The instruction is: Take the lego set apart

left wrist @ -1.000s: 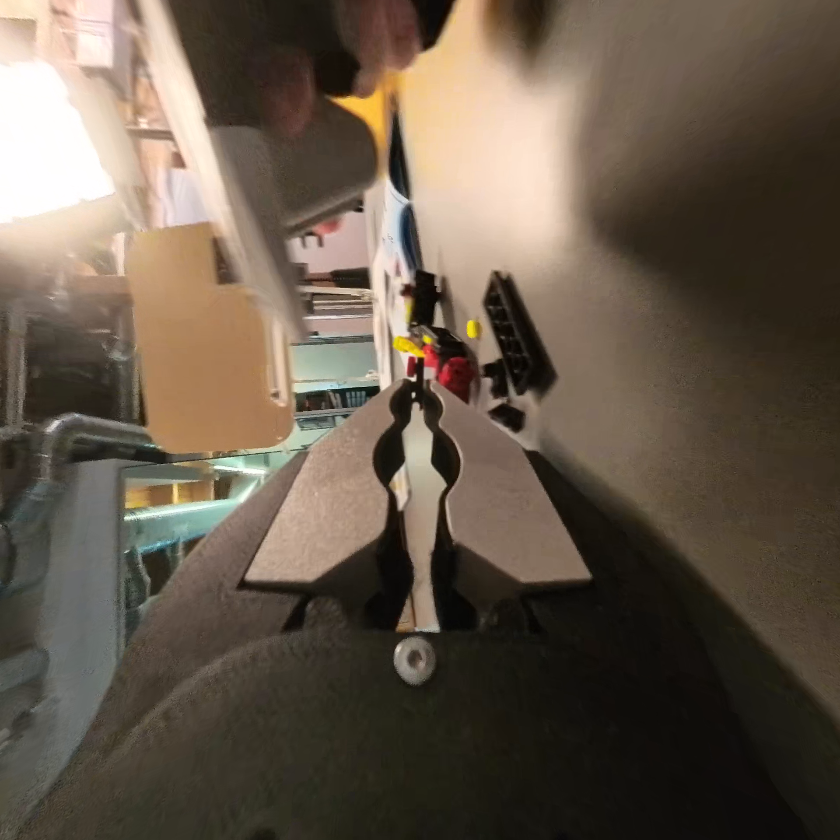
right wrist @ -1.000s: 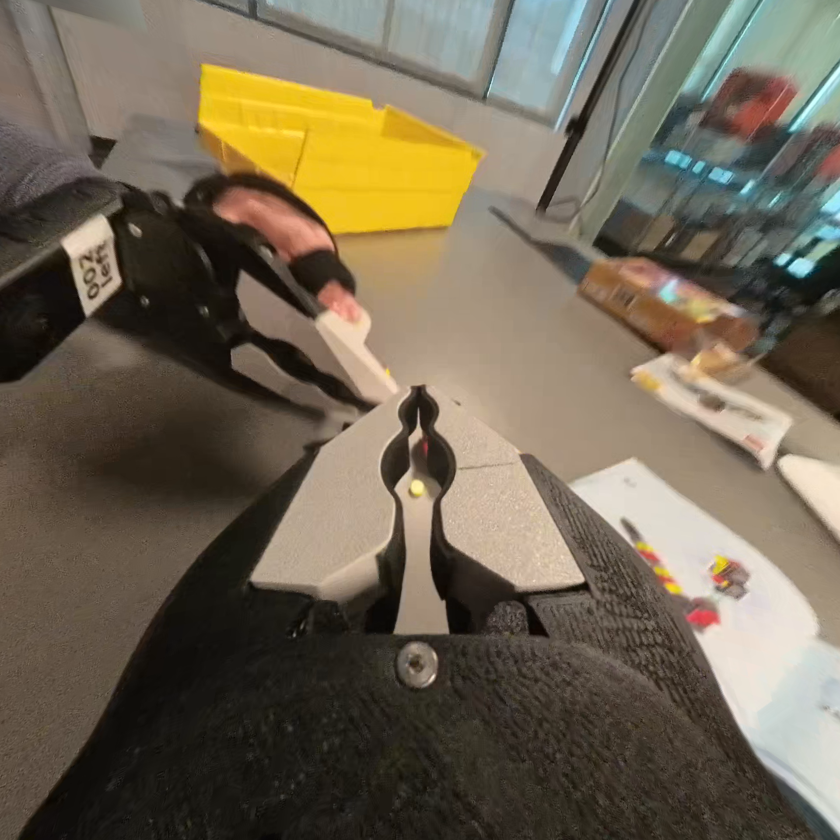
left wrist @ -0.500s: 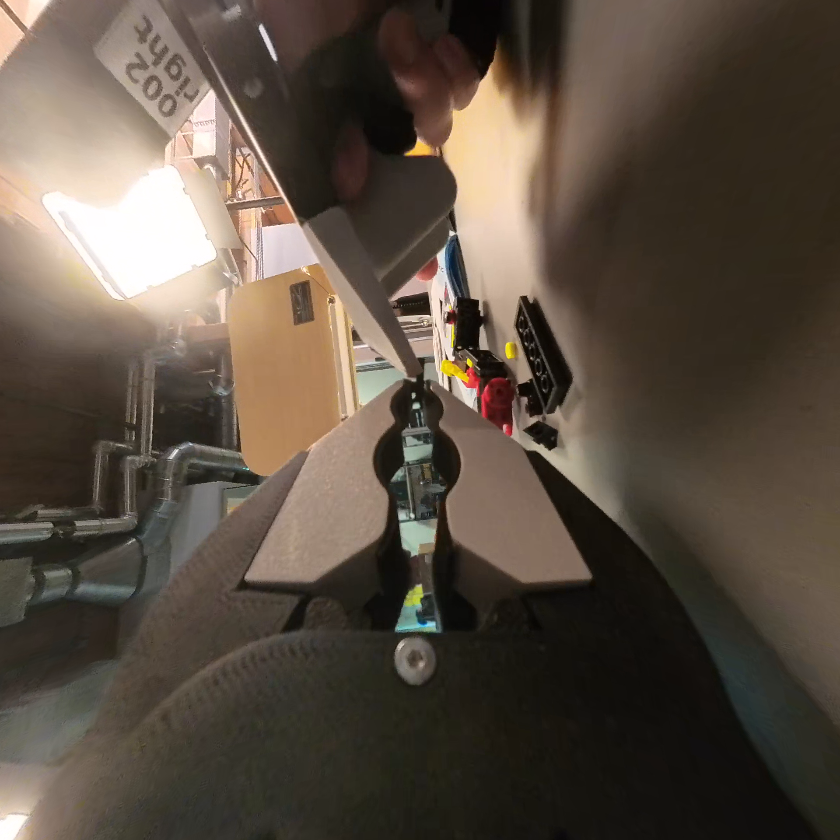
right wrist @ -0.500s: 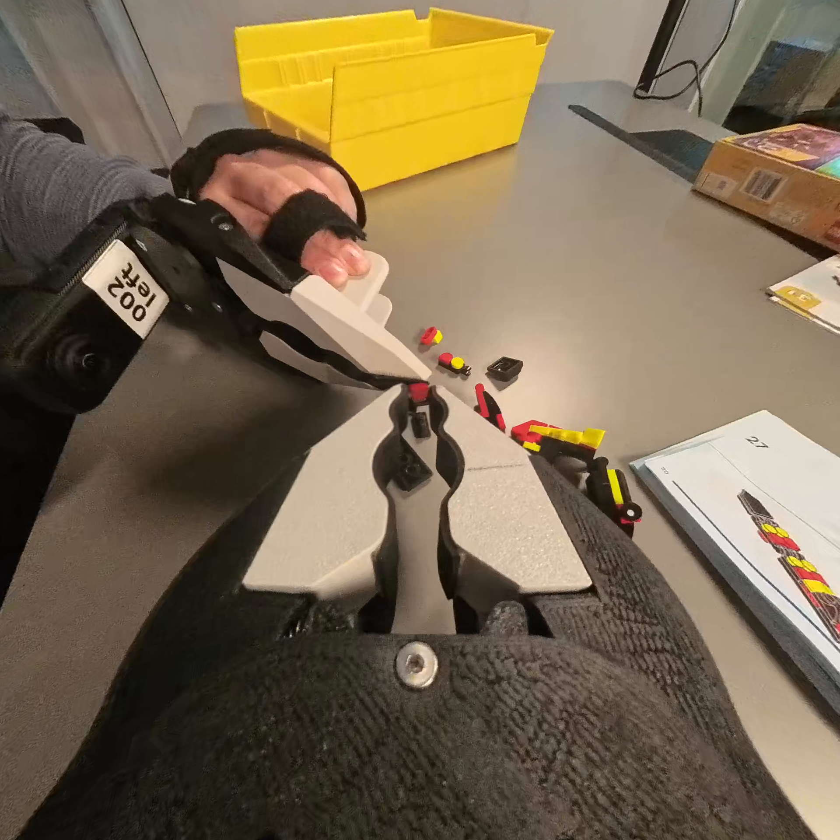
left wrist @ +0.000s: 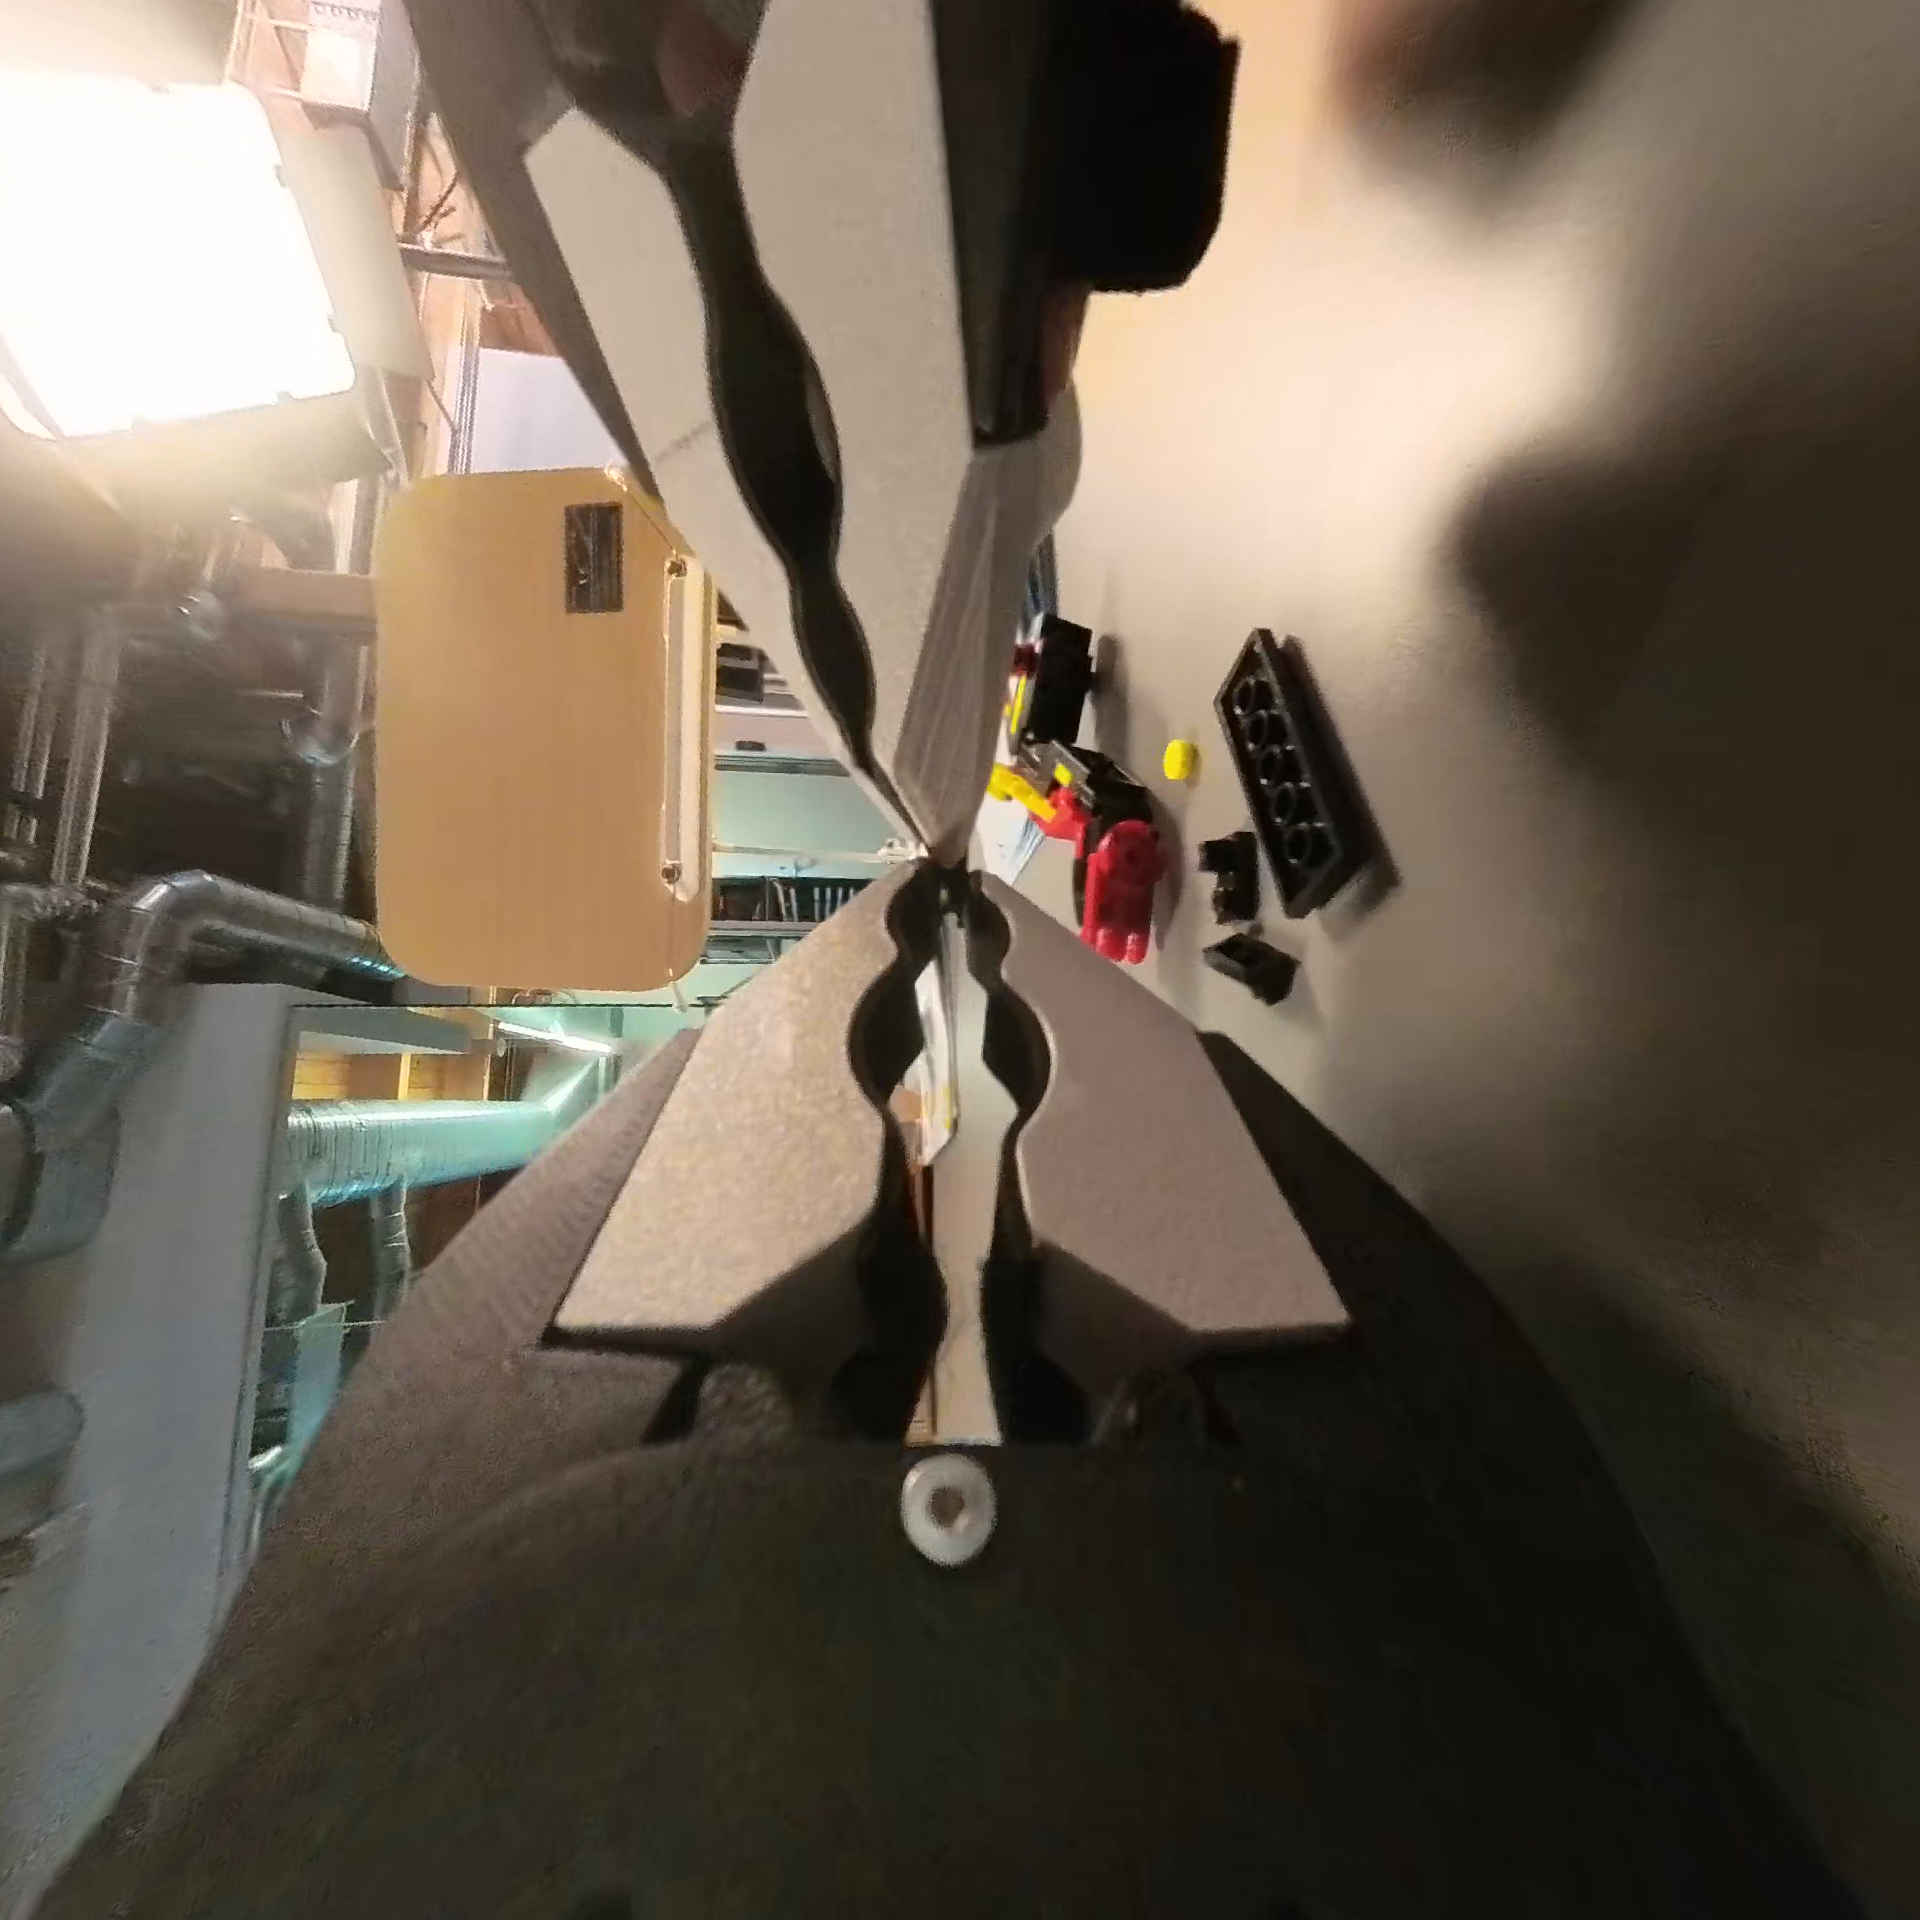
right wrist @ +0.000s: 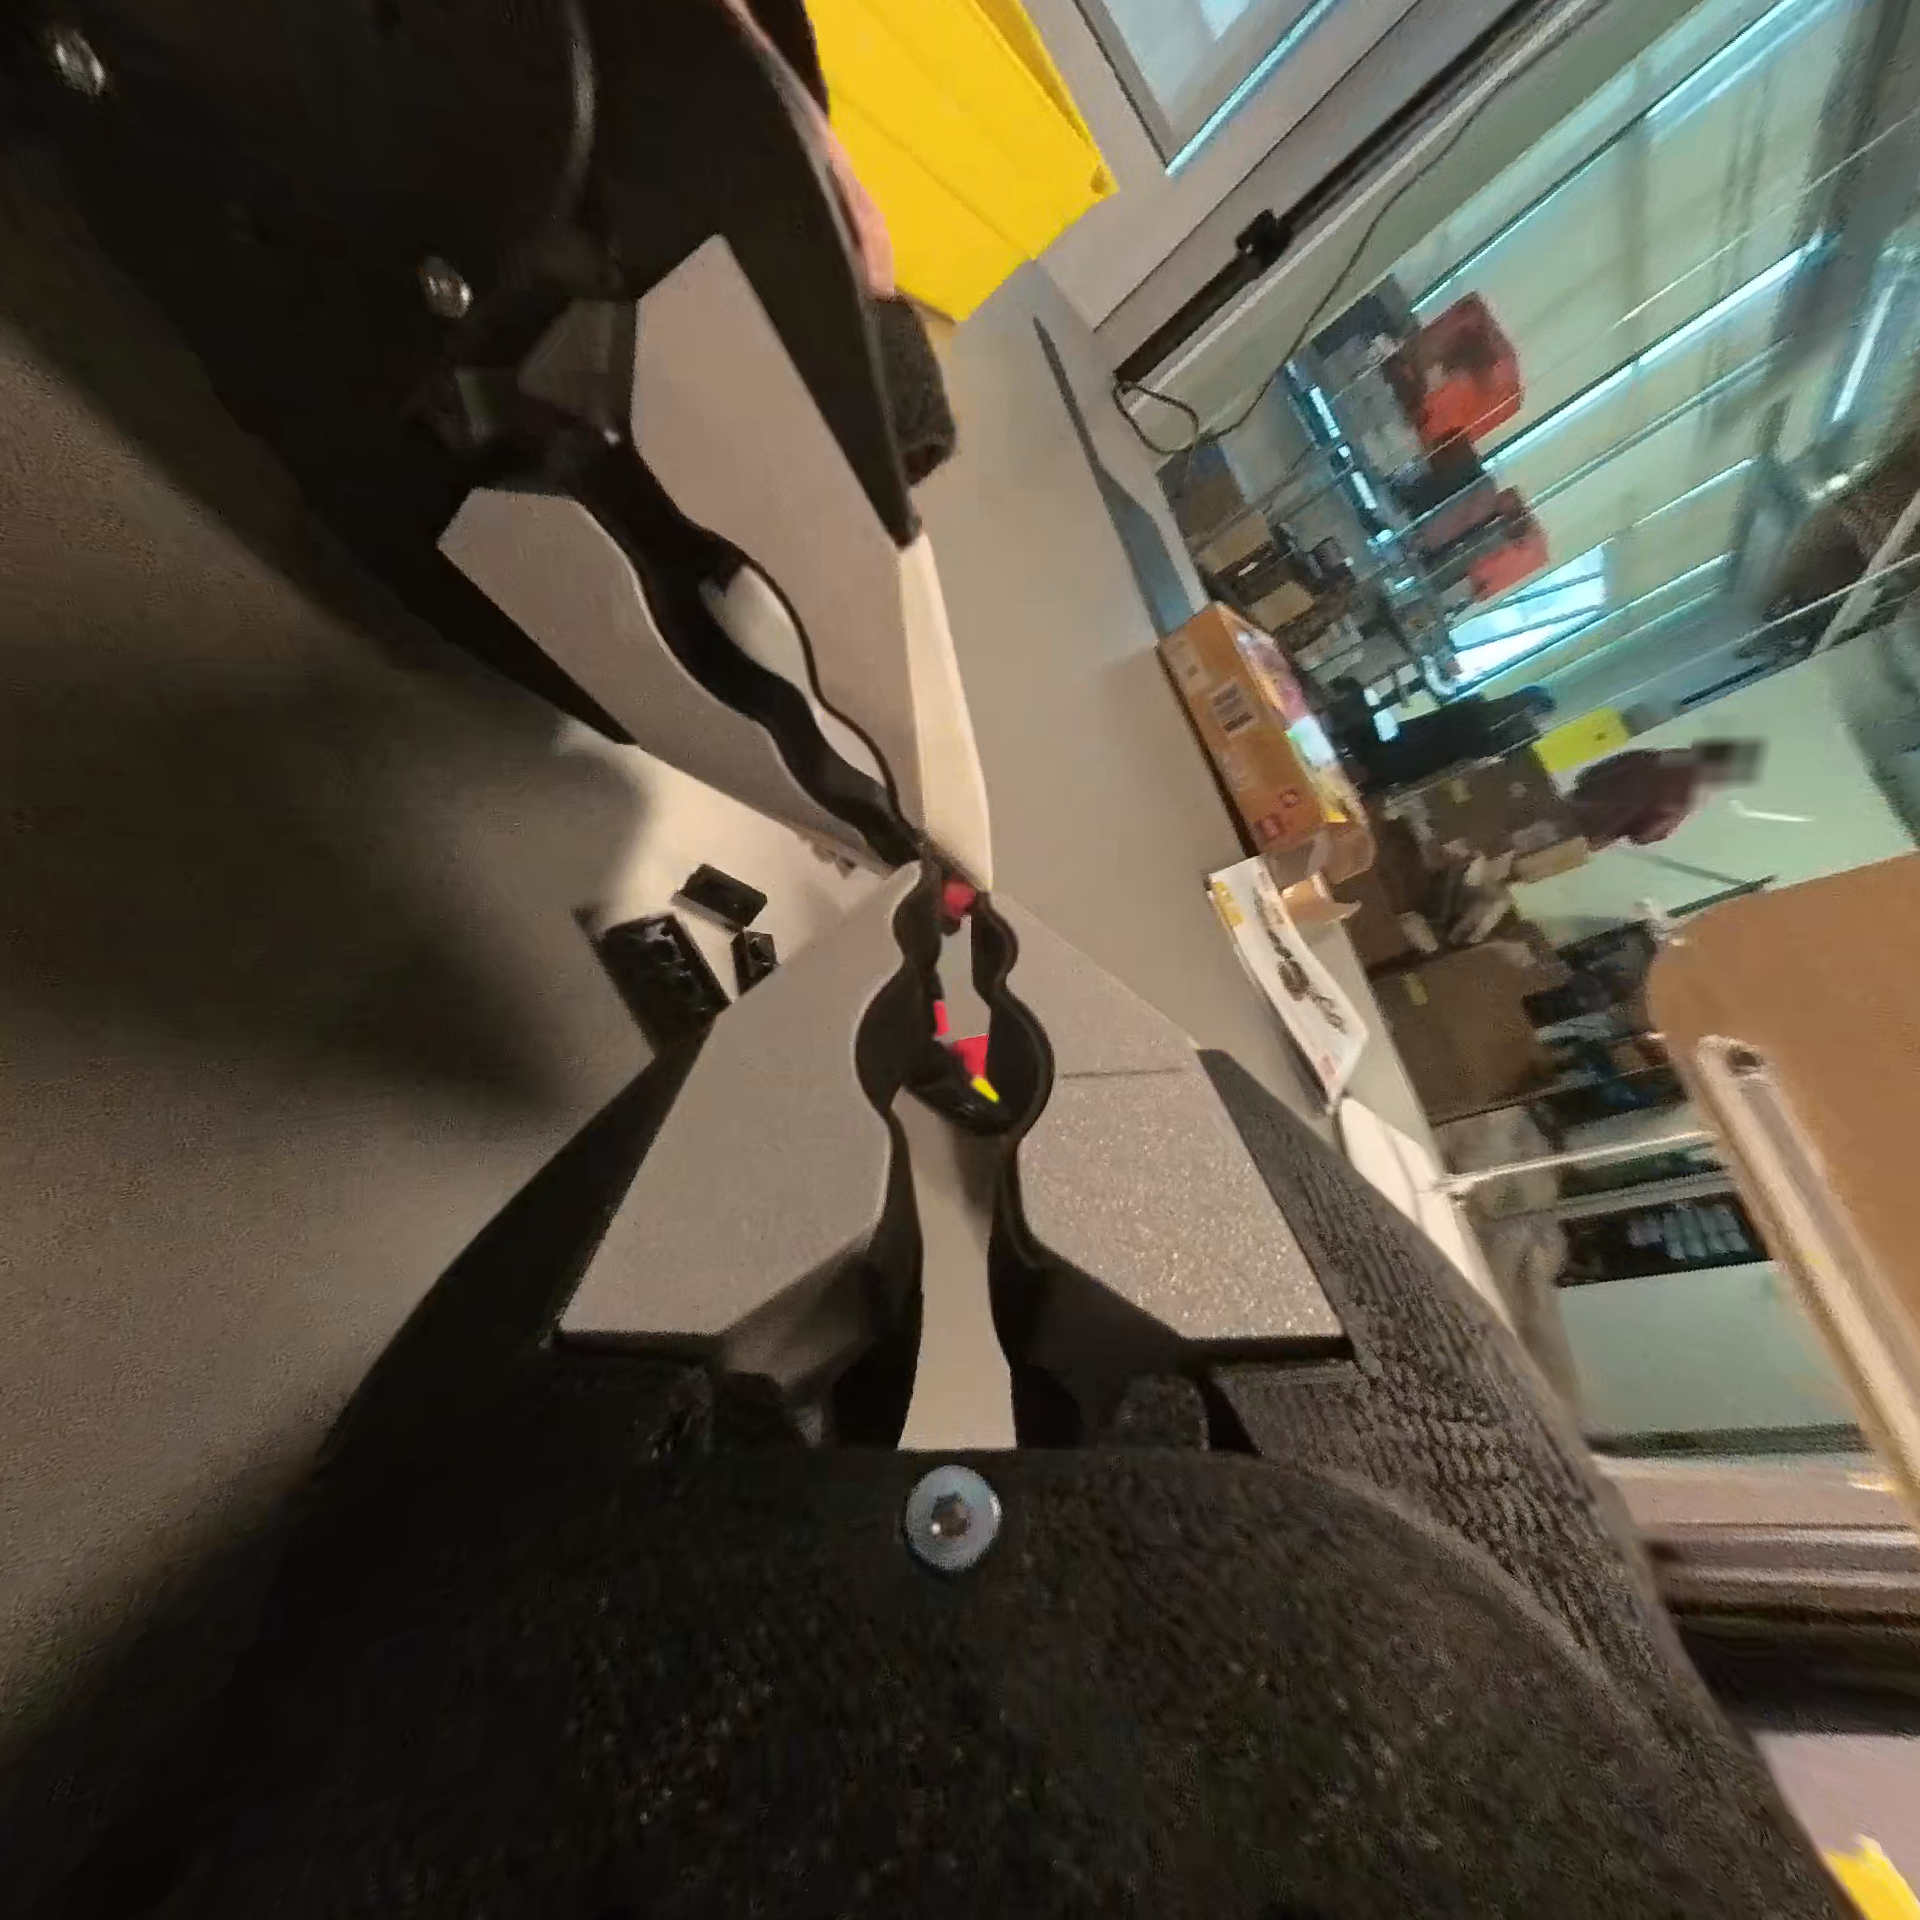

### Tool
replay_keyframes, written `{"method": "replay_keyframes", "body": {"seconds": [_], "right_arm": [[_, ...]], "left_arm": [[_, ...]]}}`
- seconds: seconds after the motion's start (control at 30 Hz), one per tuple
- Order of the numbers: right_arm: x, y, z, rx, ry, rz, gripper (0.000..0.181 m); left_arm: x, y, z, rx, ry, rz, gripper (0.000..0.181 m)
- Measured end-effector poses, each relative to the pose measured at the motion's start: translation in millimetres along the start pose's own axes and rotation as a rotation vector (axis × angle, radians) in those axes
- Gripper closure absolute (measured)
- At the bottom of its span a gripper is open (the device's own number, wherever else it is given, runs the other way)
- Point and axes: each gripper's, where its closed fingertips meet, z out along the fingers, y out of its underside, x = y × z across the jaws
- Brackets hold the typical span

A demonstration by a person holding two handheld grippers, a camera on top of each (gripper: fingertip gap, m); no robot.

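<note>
Jaws of both grippers, left gripper [left wrist: 948,883] and right gripper [right wrist: 943,883], tip to tip, clenched on 1 small red piece [right wrist: 954,896].

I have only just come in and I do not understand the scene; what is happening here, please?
A person is taking a lego set apart with two hand-held grippers. The left hand-held gripper and right hand-held gripper meet tip to tip above the grey table, jaws almost closed; a small red piece shows at the right one's tips. Loose parts already lie on the table: a black plate, a red piece, a yellow stud.
</note>
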Motion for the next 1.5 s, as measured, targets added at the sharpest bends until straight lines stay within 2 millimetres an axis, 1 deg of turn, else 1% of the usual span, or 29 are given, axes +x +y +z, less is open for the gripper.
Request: {"method": "replay_keyframes", "body": {"seconds": [0.07, 0.1, 0.23, 0.33, 0.37, 0.4, 0.43, 0.47, 0.5, 0.57, 0.63, 0.73, 0.8, 0.87, 0.93, 1.0, 1.03, 1.1, 1.13, 1.17, 1.2, 1.23, 1.27, 1.3, 1.33, 1.4, 1.43, 1.47, 1.5], "right_arm": [[0, -1, 1, -0.005, 0.031, -0.050, 0.179], [-1, -1, 1, 0.000, 0.024, -0.029, 0.180], [5, -8, -1, 0.104, -0.058, 0.291, 0.178], [8, -12, -2, 0.157, -0.079, 0.394, 0.178], [16, -24, -8, 0.251, -0.060, 0.441, 0.177], [32, -37, -20, 0.360, -0.036, 0.540, 0.178], [47, -38, -28, 0.407, -0.006, 0.621, 0.177], [57, -30, -32, 0.405, 0.028, 0.646, 0.177], [59, -23, -33, 0.381, 0.033, 0.641, 0.177], [53, -5, -28, 0.301, 0.010, 0.635, 0.176], [49, 6, -22, 0.224, 0.027, 0.549, 0.177], [45, 22, -12, 0.112, 0.093, 0.405, 0.176], [55, 30, -14, 0.094, 0.189, 0.352, 0.177], [72, 39, -21, 0.080, 0.339, 0.288, 0.176], [88, 44, -31, 0.067, 0.474, 0.248, 0.176], [94, 46, -36, 0.055, 0.526, 0.241, 0.176], [95, 48, -36, 0.046, 0.533, 0.237, 0.176], [96, 49, -37, 0.033, 0.547, 0.223, 0.176], [96, 49, -37, 0.033, 0.546, 0.221, 0.176], [96, 49, -36, 0.033, 0.545, 0.224, 0.176], [96, 50, -36, 0.032, 0.547, 0.229, 0.176], [97, 50, -36, 0.032, 0.548, 0.235, 0.176], [98, 51, -36, 0.032, 0.550, 0.243, 0.176], [99, 52, -37, 0.031, 0.555, 0.250, 0.176], [100, 53, -37, 0.031, 0.560, 0.258, 0.176], [102, 56, -38, 0.025, 0.571, 0.273, 0.176], [103, 57, -39, 0.017, 0.581, 0.279, 0.176], [104, 59, -39, 0.011, 0.588, 0.286, 0.176], [105, 61, -40, 0.005, 0.593, 0.293, 0.176]], "left_arm": [[0, 1, -1, 0.003, 0.002, -0.013, 0.177], [1, 2, -1, 0.003, 0.005, -0.010, 0.177], [-7, 2, -3, 0.009, -0.040, -0.010, 0.177], [-10, 2, -4, 0.016, -0.051, -0.025, 0.178], [-1, 7, -3, -0.013, 0.008, -0.008, 0.178], [15, 24, 2, -0.096, 0.070, 0.022, 0.178], [19, 26, 3, -0.087, 0.061, 0.104, 0.178], [17, 22, 1, -0.054, 0.049, 0.089, 0.178], [14, 22, 1, -0.059, 0.056, 0.026, 0.178], [3, 26, 2, -0.069, 0.006, -0.005, 0.178], [2, 30, 3, -0.088, -0.003, -0.024, 0.178], [-9, 31, 0, -0.078, -0.063, -0.070, 0.177], [-18, 37, -3, -0.072, -0.101, -0.152, 0.177], [-30, 46, -7, -0.063, -0.141, -0.278, 0.177], [-46, 58, -14, -0.050, -0.199, -0.430, 0.178], [-73, 71, -33, -0.028, -0.296, -0.586, 0.178], [-92, 79, -49, -0.030, -0.370, -0.658, 0.178], [-133, 96, -96, -0.047, -0.527, -0.798, 0.178], [-148, 107, -123, -0.068, -0.583, -0.876, 0.178], [-158, 122, -148, -0.114, -0.620, -0.955, 0.178], [-163, 140, -170, -0.182, -0.628, -1.030, 0.178], [-162, 161, -188, -0.269, -0.605, -1.104, 0.178], [-155, 185, -203, -0.379, -0.555, -1.182, 0.174], [-143, 210, -216, -0.500, -0.493, -1.250, 0.167], [-129, 235, -230, -0.628, -0.441, -1.305, 0.160], [-92, 278, -255, -0.883, -0.302, -1.372, 0.165], [-73, 294, -264, -0.990, -0.224, -1.401, 0.167], [-53, 304, -271, -1.073, -0.124, -1.447, 0.167], [-35, 310, -275, -1.136, -0.023, -1.500, 0.165]]}}
